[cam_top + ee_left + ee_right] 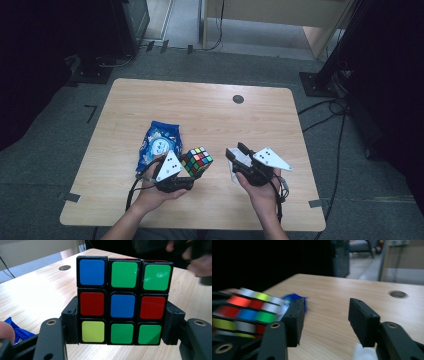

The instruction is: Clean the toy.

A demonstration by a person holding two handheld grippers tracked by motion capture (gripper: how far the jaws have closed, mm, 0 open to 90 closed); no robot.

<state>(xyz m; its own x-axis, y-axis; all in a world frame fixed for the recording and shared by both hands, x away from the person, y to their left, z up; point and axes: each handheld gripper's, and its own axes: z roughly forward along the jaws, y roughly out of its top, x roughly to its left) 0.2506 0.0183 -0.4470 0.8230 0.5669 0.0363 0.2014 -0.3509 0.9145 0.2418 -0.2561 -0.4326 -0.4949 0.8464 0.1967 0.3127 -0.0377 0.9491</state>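
A scrambled Rubik's cube (197, 160) is held just above the wooden table (210, 112) at its near middle. My left gripper (194, 169) is shut on it, its pads pressing the cube's two sides. In the left gripper view the cube (123, 301) faces me with blue, green, red and yellow stickers, and my left gripper (120, 330) clamps its lower half. To the right of the cube, my right gripper (239, 151) stands open with nothing between its jaws. The right gripper view shows the right gripper (328, 320) over bare wood, with the cube (247, 312) blurred at the left.
A blue snack bag (159, 141) lies on the table just left of the cube. Something white (235, 173) lies under the right gripper. A round cable hole (238, 99) sits at the table's far side. Dark stands and cables surround the table.
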